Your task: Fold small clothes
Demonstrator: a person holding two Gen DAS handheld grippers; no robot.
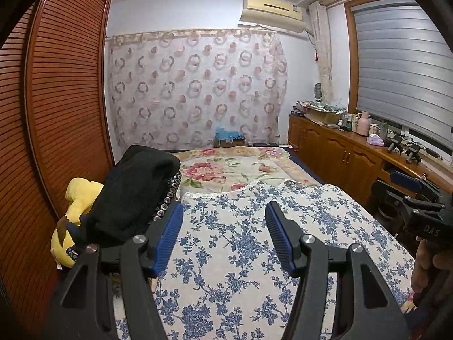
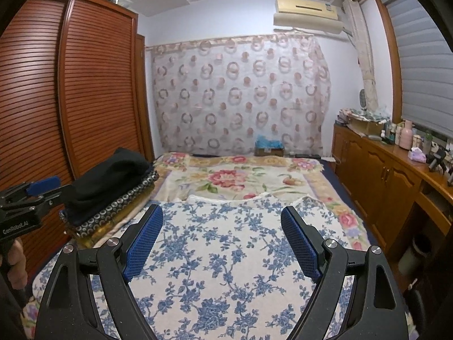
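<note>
A white garment with a blue flower print lies spread flat on the bed, its scalloped neckline at the far end; it also shows in the right wrist view. My left gripper is open and empty, held above the garment's left part. My right gripper is open and empty above the garment's middle. The right gripper also shows at the right edge of the left wrist view, and the left gripper at the left edge of the right wrist view.
A stack of folded clothes topped by a black one sits left of the garment, with a yellow plush toy beside it. A flowered blanket covers the bed. A slatted wardrobe stands left, a wooden cabinet right.
</note>
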